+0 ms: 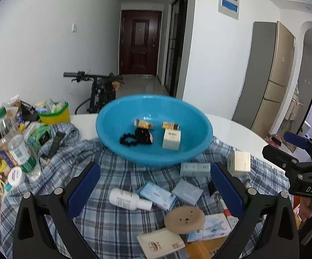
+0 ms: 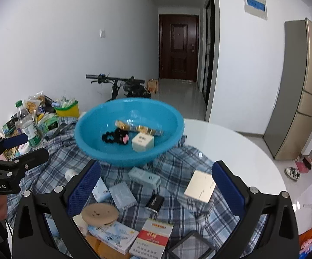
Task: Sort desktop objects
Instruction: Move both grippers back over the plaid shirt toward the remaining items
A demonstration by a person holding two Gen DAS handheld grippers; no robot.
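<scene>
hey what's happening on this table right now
A person is sorting clutter into a blue basin on a plaid cloth. A cream box, black hair tie and gold-wrapped items are already inside. The left gripper and right gripper are both open and empty above the small boxes outside the basin.

blue basin (image 1: pixel 117 116): rim blurred | red-white box (image 2: pixel 153 239): cut off at bottom edge

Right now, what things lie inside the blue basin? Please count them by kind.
Cream box: 1
Gold-wrapped packets: 2
Black hair tie: 1
Black item with pink spot: 1
Total in the basin: 5
</scene>
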